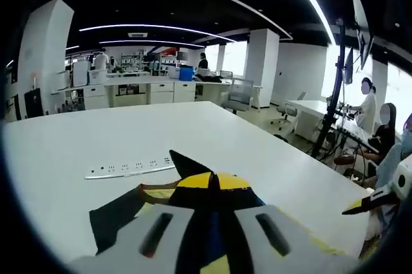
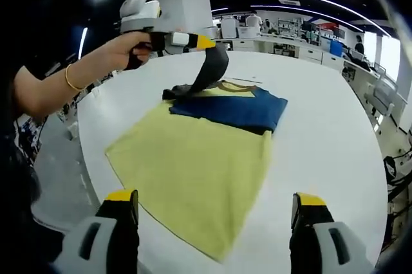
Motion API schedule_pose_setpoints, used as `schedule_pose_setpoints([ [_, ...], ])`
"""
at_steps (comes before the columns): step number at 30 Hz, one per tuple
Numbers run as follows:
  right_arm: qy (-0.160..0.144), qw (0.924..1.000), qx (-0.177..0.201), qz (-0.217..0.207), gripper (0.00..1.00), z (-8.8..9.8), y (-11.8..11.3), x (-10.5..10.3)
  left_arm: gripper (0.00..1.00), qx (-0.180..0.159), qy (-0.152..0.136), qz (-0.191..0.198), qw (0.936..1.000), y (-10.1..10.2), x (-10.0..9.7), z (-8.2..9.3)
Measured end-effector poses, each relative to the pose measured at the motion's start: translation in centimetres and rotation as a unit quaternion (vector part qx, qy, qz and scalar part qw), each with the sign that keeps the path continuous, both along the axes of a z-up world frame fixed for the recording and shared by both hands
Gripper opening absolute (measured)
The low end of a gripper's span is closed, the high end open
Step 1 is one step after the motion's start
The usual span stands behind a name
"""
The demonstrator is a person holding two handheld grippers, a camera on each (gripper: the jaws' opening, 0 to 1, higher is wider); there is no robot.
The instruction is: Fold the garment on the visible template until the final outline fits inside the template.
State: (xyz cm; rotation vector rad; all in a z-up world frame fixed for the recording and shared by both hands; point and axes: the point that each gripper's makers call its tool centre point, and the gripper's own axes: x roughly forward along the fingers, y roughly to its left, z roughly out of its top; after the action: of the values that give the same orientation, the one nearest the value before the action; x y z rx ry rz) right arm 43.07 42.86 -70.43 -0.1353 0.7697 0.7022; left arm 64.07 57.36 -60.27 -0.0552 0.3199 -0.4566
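on the white desk [image 2: 322,100] lies the garment [image 2: 199,164], a yellow cloth with a blue part [image 2: 228,110] folded across its far end and a dark sleeve [image 2: 209,68]; no writing on it can be read. the left hand-held gripper [image 2: 205,42] is clenched on the dark sleeve, lifting it above the desk. the right hand-held gripper [image 2: 215,206] is released, its jaws wide apart over the garment's near edge. open desk lies right and far. a white strip [image 1: 129,170] lies just beyond the garment.
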Motion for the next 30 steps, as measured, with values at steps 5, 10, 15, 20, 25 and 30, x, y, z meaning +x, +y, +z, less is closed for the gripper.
schedule_pose_setpoints([
  [5, 0.002, 1.0000, 0.001, -0.002, 1.00, -0.1, -0.1, 0.0, 0.00, -0.003, 0.008, -0.012, 0.9999, -1.9, -0.2, -0.7],
  [10, 0.003, 1.0000, 0.000, -0.006, 1.00, -0.2, -0.4, 0.1, 0.00, 0.007, 0.025, -0.030, 0.9992, -3.7, -1.1, -2.7],
  [15, 0.004, 0.9999, 0.001, -0.009, 1.00, -0.4, -0.6, 0.2, 0.00, 0.020, 0.046, -0.046, 0.9977, -5.0, -1.9, -5.4],
  [20, 0.003, 0.9999, 0.003, -0.015, 1.00, -0.4, -0.8, 0.5, 0.00, 0.024, 0.062, -0.059, 0.9960, -5.8, -2.3, -7.7],
  [25, 0.000, 0.9998, 0.005, -0.020, 1.00, -0.3, -1.0, 0.9, 0.00, 0.006, 0.074, -0.075, 0.9944, -6.8, -2.4, -9.0],
  [30, 0.000, 0.9997, 0.006, -0.023, 1.00, -0.5, -1.0, 1.2, 0.07, 0.009, 0.076, -0.091, 0.9929, -7.0, -3.0, -9.5],
])
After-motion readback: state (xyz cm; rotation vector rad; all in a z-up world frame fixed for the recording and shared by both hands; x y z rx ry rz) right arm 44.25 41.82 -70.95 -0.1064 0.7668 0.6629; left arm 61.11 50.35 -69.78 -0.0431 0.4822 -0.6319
